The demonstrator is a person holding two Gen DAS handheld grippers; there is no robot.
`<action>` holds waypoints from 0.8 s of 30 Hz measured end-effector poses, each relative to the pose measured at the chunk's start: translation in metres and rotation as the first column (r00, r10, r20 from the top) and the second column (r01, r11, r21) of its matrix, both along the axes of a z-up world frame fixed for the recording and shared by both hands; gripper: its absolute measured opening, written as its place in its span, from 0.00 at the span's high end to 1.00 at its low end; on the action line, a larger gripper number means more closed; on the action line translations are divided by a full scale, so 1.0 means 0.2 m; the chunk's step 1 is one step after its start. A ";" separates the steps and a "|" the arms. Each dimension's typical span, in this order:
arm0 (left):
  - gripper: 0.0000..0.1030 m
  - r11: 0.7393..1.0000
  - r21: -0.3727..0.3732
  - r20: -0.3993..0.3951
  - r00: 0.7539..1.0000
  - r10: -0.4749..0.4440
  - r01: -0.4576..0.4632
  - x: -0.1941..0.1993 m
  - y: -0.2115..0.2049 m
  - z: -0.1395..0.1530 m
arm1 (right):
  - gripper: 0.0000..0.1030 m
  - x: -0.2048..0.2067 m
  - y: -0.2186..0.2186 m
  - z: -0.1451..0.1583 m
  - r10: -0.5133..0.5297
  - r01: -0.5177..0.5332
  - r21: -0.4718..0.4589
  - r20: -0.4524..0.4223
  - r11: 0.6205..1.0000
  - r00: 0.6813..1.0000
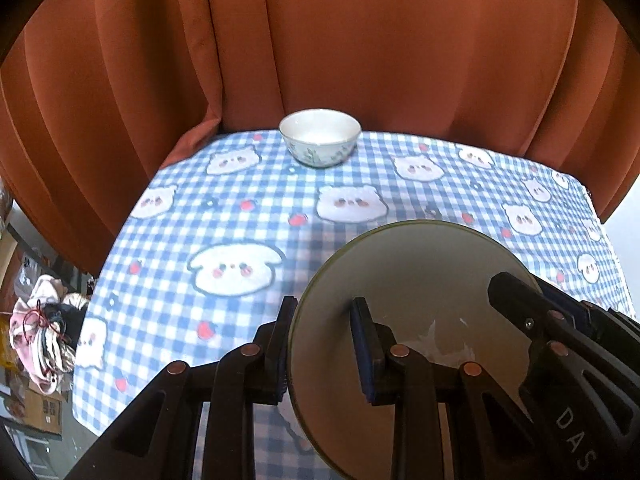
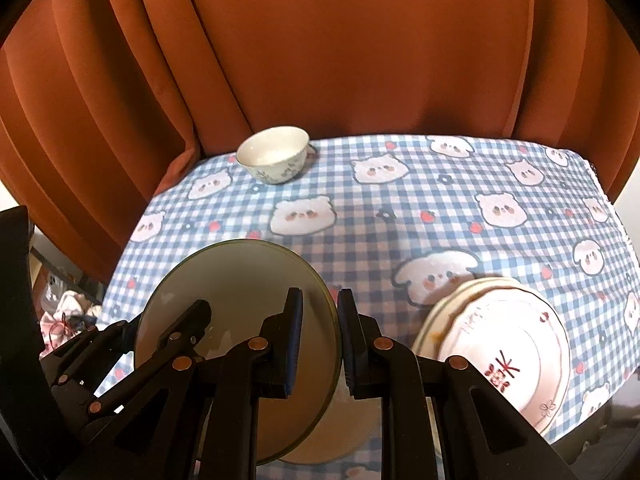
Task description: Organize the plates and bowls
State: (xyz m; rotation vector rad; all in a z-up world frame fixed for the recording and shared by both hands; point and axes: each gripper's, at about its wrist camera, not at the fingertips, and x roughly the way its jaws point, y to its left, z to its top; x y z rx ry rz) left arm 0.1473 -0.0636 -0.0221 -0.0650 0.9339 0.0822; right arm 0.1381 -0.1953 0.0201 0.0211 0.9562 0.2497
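Plate point(image 1: 404, 320) held at opposite rim edges by my left fingers point(image 1: 284, 344) and right fingers point(image 2: 294, 336); next, I judge, onto the plate stack point(image 2: 500, 344) beside it.

Left black plastic tongs point(image 1: 324, 350): two angular linkage arms with cut-out slots, copper-coloured round rivets at each pivot, and flat fingers faced with dark blue ribbed pads point(image 1: 362, 356). Right black plastic tongs point(image 2: 320, 346): same build, copper rivets, blue ribbed pads point(image 2: 296, 344). White letters "DAS" are printed on the right tongs' arm, beside the left tongs' right finger.
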 end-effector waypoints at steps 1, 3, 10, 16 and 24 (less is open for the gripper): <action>0.75 1.000 0.002 -0.003 1.000 0.001 -0.001 -0.01 -0.01 -0.01 | 0.79 -0.01 -0.02 -0.01 0.002 -0.002 -0.001 -0.005 1.000 1.000; 0.75 1.000 0.007 -0.014 1.000 0.001 0.000 -0.02 -0.03 -0.04 | 0.79 -0.02 -0.04 -0.04 0.006 -0.006 -0.003 -0.022 1.000 1.000; 0.75 1.000 -0.003 -0.077 0.997 0.005 -0.005 -0.05 -0.06 -0.16 | 0.79 -0.05 -0.08 -0.16 0.017 -0.019 -0.015 -0.081 1.000 0.997; 0.75 1.000 -0.008 -0.103 0.995 0.012 -0.013 -0.05 -0.07 -0.22 | 0.79 -0.04 -0.10 -0.22 0.019 -0.022 -0.022 -0.111 1.000 0.994; 0.75 0.999 -0.015 -0.124 0.992 0.030 -0.032 -0.05 -0.07 -0.29 | 0.79 -0.02 -0.09 -0.29 0.034 -0.038 -0.028 -0.138 0.999 0.990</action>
